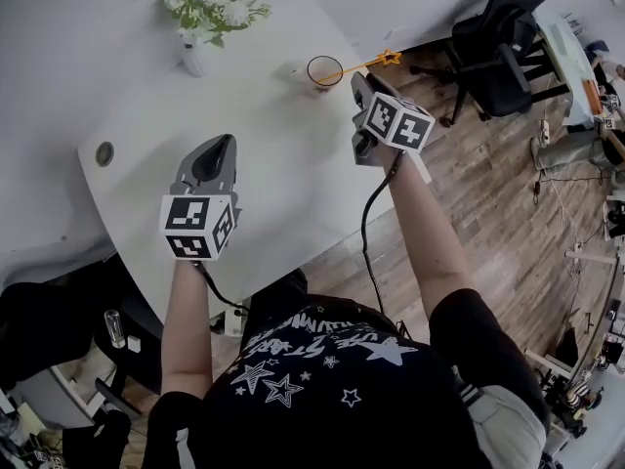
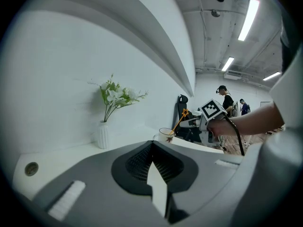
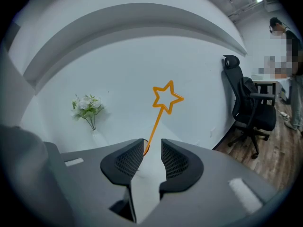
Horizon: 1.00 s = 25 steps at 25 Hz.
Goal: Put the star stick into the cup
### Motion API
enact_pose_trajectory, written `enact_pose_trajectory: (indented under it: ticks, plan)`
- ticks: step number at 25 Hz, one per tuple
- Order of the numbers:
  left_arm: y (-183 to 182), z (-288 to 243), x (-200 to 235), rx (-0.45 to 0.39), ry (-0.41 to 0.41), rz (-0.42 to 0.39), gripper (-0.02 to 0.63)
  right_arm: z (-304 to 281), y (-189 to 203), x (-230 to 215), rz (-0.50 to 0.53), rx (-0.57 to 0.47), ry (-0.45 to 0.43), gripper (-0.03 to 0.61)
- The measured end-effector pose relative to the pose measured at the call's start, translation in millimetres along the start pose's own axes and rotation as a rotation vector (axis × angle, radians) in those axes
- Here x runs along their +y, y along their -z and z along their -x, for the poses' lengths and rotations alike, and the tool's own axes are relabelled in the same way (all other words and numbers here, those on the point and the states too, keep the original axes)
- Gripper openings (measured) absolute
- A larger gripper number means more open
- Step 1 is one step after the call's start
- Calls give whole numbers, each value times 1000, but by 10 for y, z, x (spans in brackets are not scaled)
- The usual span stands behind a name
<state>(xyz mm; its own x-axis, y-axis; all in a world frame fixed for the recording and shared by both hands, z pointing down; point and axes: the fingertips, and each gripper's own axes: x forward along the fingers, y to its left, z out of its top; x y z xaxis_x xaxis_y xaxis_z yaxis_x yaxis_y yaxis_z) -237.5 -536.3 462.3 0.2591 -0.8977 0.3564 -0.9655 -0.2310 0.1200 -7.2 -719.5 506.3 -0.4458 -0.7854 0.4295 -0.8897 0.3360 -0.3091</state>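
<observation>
A clear cup [image 1: 324, 71] stands near the far right edge of the white table [image 1: 283, 164]. The orange star stick [image 1: 376, 63] rests in it and leans out to the right. My right gripper [image 1: 357, 81] hovers just short of the cup. Its jaws stand open, and the stick [image 3: 158, 119] rises beyond them with its star [image 3: 166, 97] on top. Nothing is pressed between the pads. The cup is mostly hidden behind the jaws in that view. My left gripper [image 1: 223, 143] sits mid-table, shut and empty [image 2: 152, 144], far left of the cup [image 2: 166, 135].
A white vase of flowers [image 1: 195, 52] stands at the back left of the table. A round cable hole [image 1: 104, 153] is at its left end. A black office chair [image 1: 498, 47] stands on the wood floor beyond the table's right edge. People stand far off.
</observation>
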Motion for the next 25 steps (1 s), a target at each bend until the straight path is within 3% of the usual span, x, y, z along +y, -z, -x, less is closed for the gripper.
enact_pose_trajectory:
  ticks: [4, 11, 25]
  plan:
    - [-17, 144, -94, -9, -8, 2, 2, 197, 86, 75, -3, 12, -20, 129]
    - [-115, 465, -325, -53, -27, -7, 2, 653, 43, 344, 31, -2, -93, 15]
    - [-222, 1151, -919, -131, -45, -44, 2, 1721, 67, 877, 82, -54, -270, 12]
